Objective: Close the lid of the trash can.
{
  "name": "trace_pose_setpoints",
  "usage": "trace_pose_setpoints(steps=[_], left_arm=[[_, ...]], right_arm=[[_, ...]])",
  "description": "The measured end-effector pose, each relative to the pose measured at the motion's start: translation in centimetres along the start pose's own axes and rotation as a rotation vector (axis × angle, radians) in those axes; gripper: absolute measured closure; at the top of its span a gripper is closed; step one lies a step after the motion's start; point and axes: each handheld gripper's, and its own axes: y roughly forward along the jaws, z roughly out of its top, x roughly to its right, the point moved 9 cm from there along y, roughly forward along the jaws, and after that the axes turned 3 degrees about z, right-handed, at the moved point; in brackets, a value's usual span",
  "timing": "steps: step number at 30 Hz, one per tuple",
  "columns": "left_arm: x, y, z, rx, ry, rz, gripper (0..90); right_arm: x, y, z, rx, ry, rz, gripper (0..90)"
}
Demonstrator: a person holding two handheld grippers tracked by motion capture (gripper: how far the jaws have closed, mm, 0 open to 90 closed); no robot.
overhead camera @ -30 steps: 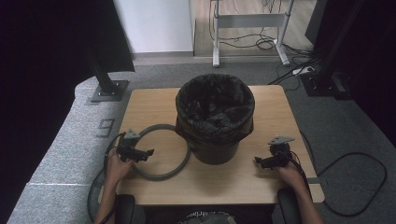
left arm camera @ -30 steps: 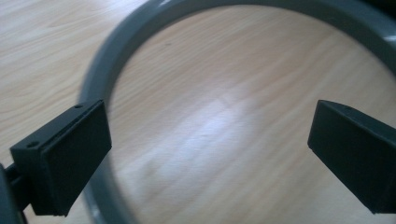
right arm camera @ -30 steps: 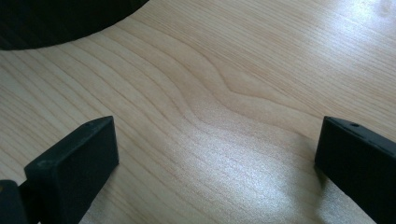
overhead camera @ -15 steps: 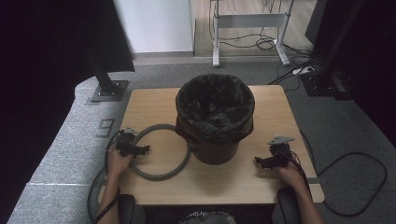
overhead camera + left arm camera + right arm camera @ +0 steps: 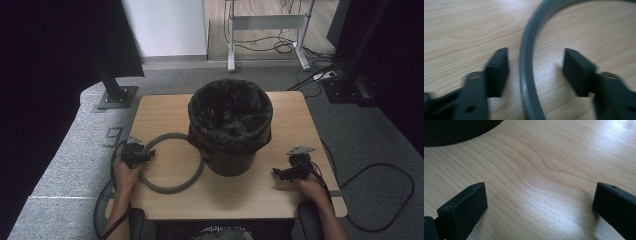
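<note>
One grey ring (image 5: 527, 62) sits between the closing left tongs (image 5: 535, 72), seemingly untouched; right tongs (image 5: 539, 205) gape wide.

We see our left gripper (image 5: 141, 156) low at the left side of the bin (image 5: 230, 125), left hand (image 5: 126, 172) behind it. Its jaws have just been closing and stand astride the grey ring (image 5: 526, 62), not yet pressing it. Our right gripper (image 5: 280, 172) sits right of the bin, jaws wide apart, nothing between them.
</note>
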Motion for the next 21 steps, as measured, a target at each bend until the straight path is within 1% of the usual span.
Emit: trace_pose_setpoints(steps=[4,5,6,9,12,14,16,18,20,21], left_arm=[[-0.11,-0.1,0.03,0.01,-0.006,-0.001,64.3],[-0.21,-0.16,-0.02,0.009,-0.019,0.004,68.9],[-0.3,-0.21,-0.07,0.01,-0.036,-0.003,76.2],[-0.25,-0.26,-0.08,0.005,-0.036,-0.006,76.8],[-0.27,-0.36,-0.08,-0.006,-0.031,-0.018,77.9],[-0.5,-0.57,-0.14,-0.022,-0.072,-0.043,78.9],[-0.56,-0.68,-0.16,-0.036,-0.098,-0.064,79.1],[-0.55,-0.78,-0.12,-0.055,-0.107,-0.074,79.2],[-0.51,-0.91,0.0,-0.07,-0.108,-0.088,79.2],[-0.52,-0.99,0.09,-0.068,-0.112,-0.093,79.3]], right_arm=[[0.0,0.0,0.0,0.0,0.0,0.0,0.0],[0.0,0.0,0.0,0.0,0.0,0.0,0.0],[0.0,0.0,0.0,0.0,0.0,0.0,0.0],[0.0,0.0,0.0,0.0,0.0,0.0,0.0],[0.0,0.0,0.0,0.0,0.0,0.0,0.0],[0.0,0.0,0.0,0.0,0.0,0.0,0.0],[0.01,0.0,0.0,0.0,0.0,0.0,0.0],[0.0,0.0,0.0,0.0,0.0,0.0,0.0],[0.01,0.0,0.0,0.0,0.0,0.0,0.0],[0.0,0.0,0.0,0.0,0.0,0.0,0.0]])
